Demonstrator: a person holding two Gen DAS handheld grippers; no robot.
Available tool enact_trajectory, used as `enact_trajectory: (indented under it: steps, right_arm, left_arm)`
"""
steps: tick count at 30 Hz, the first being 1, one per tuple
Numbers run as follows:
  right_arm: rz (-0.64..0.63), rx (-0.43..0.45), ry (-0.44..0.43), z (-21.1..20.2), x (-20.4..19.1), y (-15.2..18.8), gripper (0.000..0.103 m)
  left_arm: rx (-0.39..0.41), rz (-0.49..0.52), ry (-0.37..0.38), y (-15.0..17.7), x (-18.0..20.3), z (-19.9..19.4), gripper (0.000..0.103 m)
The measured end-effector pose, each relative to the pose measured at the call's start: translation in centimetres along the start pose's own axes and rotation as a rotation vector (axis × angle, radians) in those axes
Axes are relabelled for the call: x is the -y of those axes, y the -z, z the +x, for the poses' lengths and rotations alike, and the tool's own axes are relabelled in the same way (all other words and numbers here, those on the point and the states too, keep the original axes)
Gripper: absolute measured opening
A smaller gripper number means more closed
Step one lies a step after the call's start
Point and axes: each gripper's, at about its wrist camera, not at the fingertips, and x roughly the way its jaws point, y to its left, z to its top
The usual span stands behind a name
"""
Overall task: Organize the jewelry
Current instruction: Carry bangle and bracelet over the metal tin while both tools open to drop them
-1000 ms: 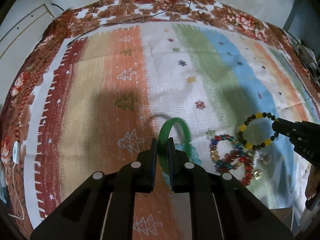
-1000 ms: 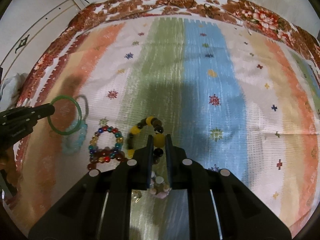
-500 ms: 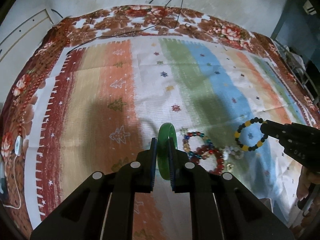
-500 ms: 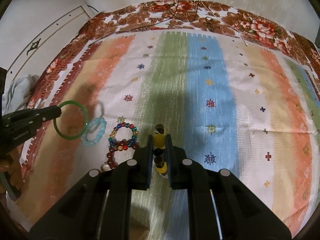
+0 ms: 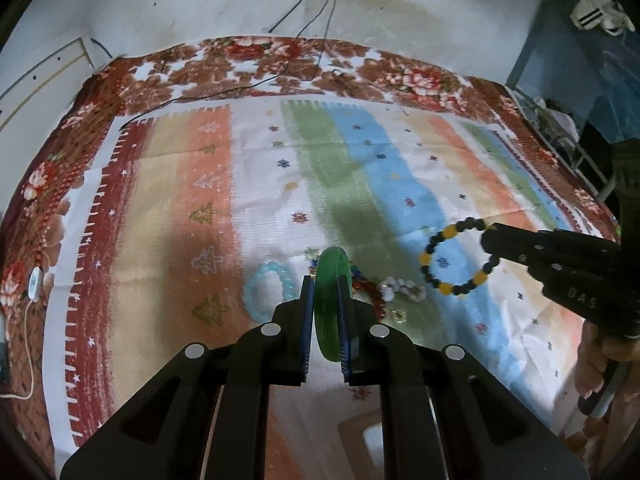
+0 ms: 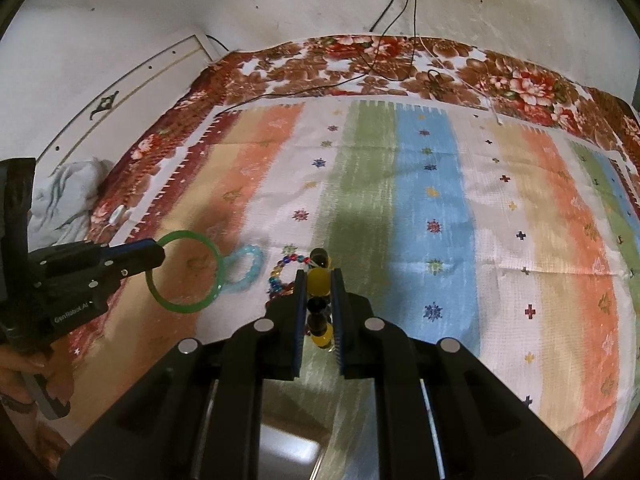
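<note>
My left gripper (image 5: pixel 326 280) is shut on a green bangle (image 5: pixel 329 304), held edge-on above the cloth; from the right wrist view the same green bangle (image 6: pixel 185 272) shows as a full ring at the tip of the left gripper (image 6: pixel 154 254). My right gripper (image 6: pixel 318 274) is shut on a black-and-yellow bead bracelet (image 6: pixel 319 280), which hangs as a loop (image 5: pixel 456 258) from the right gripper (image 5: pixel 490 236) in the left wrist view. On the cloth below lie a pale blue bead bracelet (image 5: pixel 264 290), a multicoloured bead bracelet (image 6: pixel 282 272), a red one (image 5: pixel 372 292) and a white one (image 5: pixel 402 288).
A striped cloth (image 5: pixel 360 168) covers a floral blanket (image 5: pixel 248 64) on the floor. Black cables (image 5: pixel 304 32) run from the wall across the blanket's far edge. A crumpled grey cloth (image 6: pixel 64 200) lies at the left. A hand (image 5: pixel 600 364) holds the right gripper's handle.
Both grippers have lifted up and back from the cloth, each carrying its bracelet. The green bangle has turned edge-on in the left wrist view, uncovering the pale blue bracelet beneath.
</note>
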Motion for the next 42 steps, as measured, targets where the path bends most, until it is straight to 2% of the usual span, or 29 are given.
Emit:
enact_trajectory:
  steps: [20,31,42]
  right_arm:
    - [-0.035,0.027,-0.074,-5.1,-3.1,4.5,0.013]
    - [-0.067,0.012,-0.106,-6.8,-4.7,7.6,0.013]
    - [-0.071,-0.030,-0.143,-6.8,-4.9,10.2,0.013]
  left_arm:
    - [0.042,0.042,0.083,4.6,3.9,-4.5,0.010]
    - [0.017,0.064,0.114,8.2,5.7,-5.4,0.010]
    - [-0.039,0.068,0.123,9.9,6.5,-4.4,0.011]
